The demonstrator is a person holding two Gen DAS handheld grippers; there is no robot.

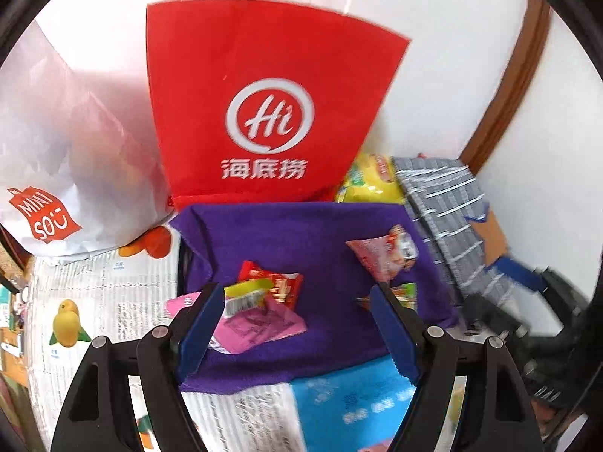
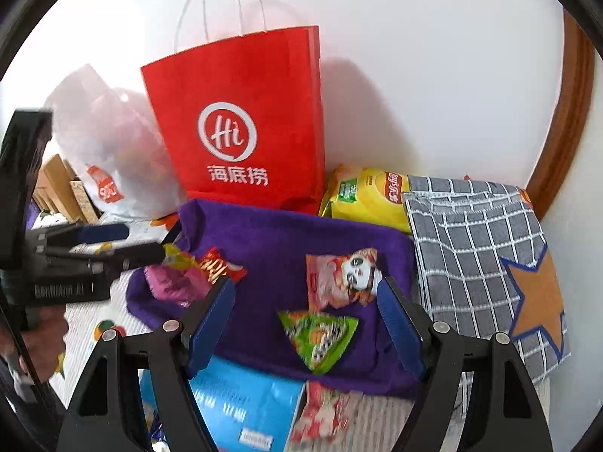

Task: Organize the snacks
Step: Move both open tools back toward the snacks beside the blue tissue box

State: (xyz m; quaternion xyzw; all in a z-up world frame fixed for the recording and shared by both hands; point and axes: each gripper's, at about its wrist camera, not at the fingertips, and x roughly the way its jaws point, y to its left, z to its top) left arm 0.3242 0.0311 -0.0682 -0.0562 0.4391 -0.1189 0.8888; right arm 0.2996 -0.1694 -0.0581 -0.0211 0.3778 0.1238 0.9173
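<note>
A purple cloth (image 1: 324,233) (image 2: 271,241) lies spread below both grippers with several snack packets on it. In the left wrist view a red packet (image 1: 280,286), a green-yellow one (image 1: 247,289) and a pink one (image 1: 260,326) lie in a heap. My left gripper (image 1: 297,320) (image 2: 145,242) hangs open above them, its pads touching nothing. In the right wrist view a pink panda packet (image 2: 339,278) and a green triangular packet (image 2: 320,335) lie under my right gripper (image 2: 305,320). It also hangs open and holds nothing.
A red paper bag (image 1: 264,113) (image 2: 241,132) stands behind the cloth, against the white wall. Left of it is a white plastic bag (image 1: 56,158); to its right lie a yellow crisp bag (image 2: 365,196) and a grey checked cloth (image 2: 482,248). A blue packet (image 2: 241,403) lies in front.
</note>
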